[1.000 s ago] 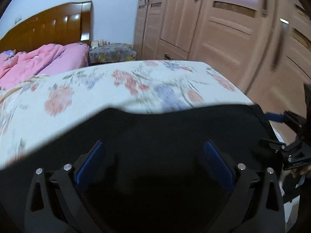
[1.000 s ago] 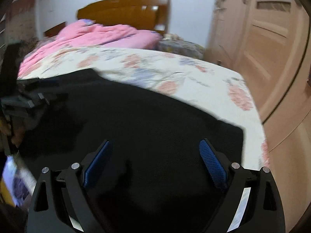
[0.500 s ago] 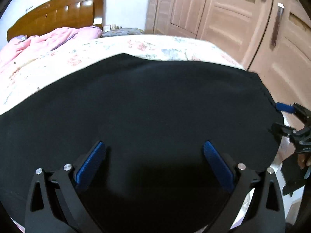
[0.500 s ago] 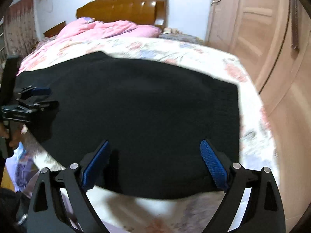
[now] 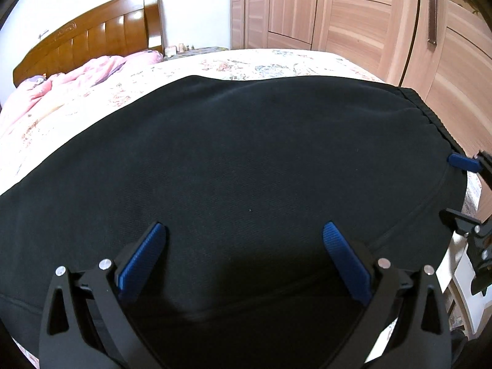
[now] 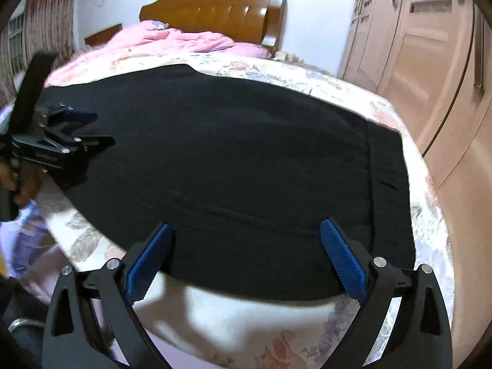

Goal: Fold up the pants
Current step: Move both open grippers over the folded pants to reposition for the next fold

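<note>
Floral-printed bedsheet (image 5: 252,61) covers a bed with a glossy brown wooden headboard (image 6: 215,9) at the far end, and a crumpled pink quilt (image 6: 172,40) lies bunched against it; tall light-brown wooden wardrobe doors (image 5: 363,18) run along the bed's side. A pair of black knit pants (image 5: 246,160) lies spread flat across the near part of the sheet, its ribbed elastic waistband (image 5: 427,113) toward the wardrobe side and its near edge close to the edge of the mattress. The left gripper (image 5: 244,233) hangs over the middle of the black cloth with its two blue-padded fingers spread wide and nothing between them. The right gripper (image 6: 246,230) is likewise spread wide, its blue pads (image 6: 341,255) poised over the near hem of the pants, gripping nothing. In the right wrist view the left tool appears at the left edge over the far end of the cloth; in the left wrist view one blue fingertip of the right tool shows just beside the waistband.
</note>
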Available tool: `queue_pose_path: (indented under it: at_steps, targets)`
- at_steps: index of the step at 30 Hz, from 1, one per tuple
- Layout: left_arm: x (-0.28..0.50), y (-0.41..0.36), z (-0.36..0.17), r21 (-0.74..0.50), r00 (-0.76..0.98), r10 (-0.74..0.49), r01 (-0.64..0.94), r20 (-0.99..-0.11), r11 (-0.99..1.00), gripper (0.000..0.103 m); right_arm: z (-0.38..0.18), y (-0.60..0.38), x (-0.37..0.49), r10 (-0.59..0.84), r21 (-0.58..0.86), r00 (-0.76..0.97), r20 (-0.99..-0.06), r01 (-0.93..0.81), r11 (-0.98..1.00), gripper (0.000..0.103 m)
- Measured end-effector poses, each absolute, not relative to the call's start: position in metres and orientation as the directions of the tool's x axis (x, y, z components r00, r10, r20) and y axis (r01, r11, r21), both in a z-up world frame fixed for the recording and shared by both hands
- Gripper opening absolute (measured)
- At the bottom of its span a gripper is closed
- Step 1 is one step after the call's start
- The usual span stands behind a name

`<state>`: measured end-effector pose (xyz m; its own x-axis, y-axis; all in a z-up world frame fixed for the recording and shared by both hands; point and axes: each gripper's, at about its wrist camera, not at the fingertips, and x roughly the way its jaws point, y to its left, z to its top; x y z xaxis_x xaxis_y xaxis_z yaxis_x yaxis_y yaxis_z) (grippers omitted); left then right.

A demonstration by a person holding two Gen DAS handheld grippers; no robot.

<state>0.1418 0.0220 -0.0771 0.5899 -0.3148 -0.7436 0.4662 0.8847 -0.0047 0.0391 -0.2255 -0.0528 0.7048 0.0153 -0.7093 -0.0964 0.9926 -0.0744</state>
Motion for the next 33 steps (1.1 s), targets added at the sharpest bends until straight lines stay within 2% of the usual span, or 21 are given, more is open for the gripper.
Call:
queue_pose_path:
  at_steps: [3,8,10,12,13,15,16,18,22,25,26,30,33]
  targets:
    - [0.141,0.024,-0.077,-0.005,0.591,-0.315,0.466,-0.743,0.885,0.102,-0.041,-0.220,0.042,-0.036,-0.127,0.654,-0.756,-0.092,0.988,0.092]
    - [0.141,0.024,-0.077,-0.003,0.593,-0.314,0.464,-0.742,0.886,0.102,0.002,-0.231,0.096,-0.058,-0.131,0.739,-0.671,-0.041,0.991,0.094]
    - [0.141,0.023,-0.077,-0.003,0.593,-0.314,0.465,-0.742,0.885,0.102,0.002,-0.245,0.138,-0.006,-0.053,0.704,-0.711,-0.045,0.998,0.094]
    - [0.141,0.024,-0.077,-0.003,0.592,-0.314,0.465,-0.742,0.885,0.102,-0.010,-0.255,0.188,0.089,0.067,0.608,-0.789,-0.060,0.996,0.094]
    - [0.141,0.024,-0.077,-0.004,0.592,-0.315,0.465,-0.742,0.885,0.102,-0.017,-0.258,0.207,0.085,0.061,0.589,-0.804,-0.060,0.996,0.094]
    - [0.141,0.023,-0.077,-0.004,0.593,-0.314,0.465,-0.742,0.885,0.102,-0.031,-0.262,0.223,-0.017,-0.026,0.553,-0.833,-0.008,1.000,0.094]
    - [0.141,0.023,-0.077,-0.004,0.592,-0.315,0.465,-0.742,0.885,0.102,-0.041,-0.274,0.229,-0.018,0.004,0.525,-0.851,0.041,0.999,0.095]
    - [0.140,0.023,-0.077,-0.004,0.593,-0.315,0.465,-0.741,0.885,0.102,-0.040,-0.293,0.220,0.062,0.119,0.572,-0.818,0.063,0.991,0.093]
    - [0.140,0.023,-0.076,-0.007,0.594,-0.318,0.465,-0.739,0.885,0.102,-0.012,-0.269,0.204,-0.083,0.030,0.624,-0.777,0.168,0.985,0.093]
    - [0.140,0.023,-0.076,-0.007,0.596,-0.317,0.464,-0.738,0.886,0.102,0.010,-0.218,0.222,0.054,0.059,0.699,-0.713,-0.017,0.998,0.095]
    - [0.140,0.023,-0.076,-0.008,0.596,-0.319,0.464,-0.737,0.886,0.102,0.014,-0.190,0.233,0.144,0.085,0.692,-0.707,-0.118,0.989,0.095]
    - [0.123,0.042,-0.067,-0.094,0.611,-0.403,0.473,-0.681,0.876,0.101,0.000,-0.114,0.269,0.340,0.152,0.579,-0.741,-0.348,0.925,0.095]
    - [0.101,0.072,-0.056,-0.111,0.643,-0.408,0.451,-0.648,0.886,0.101,-0.023,-0.069,0.286,0.362,0.140,0.498,-0.788,-0.427,0.893,0.093]
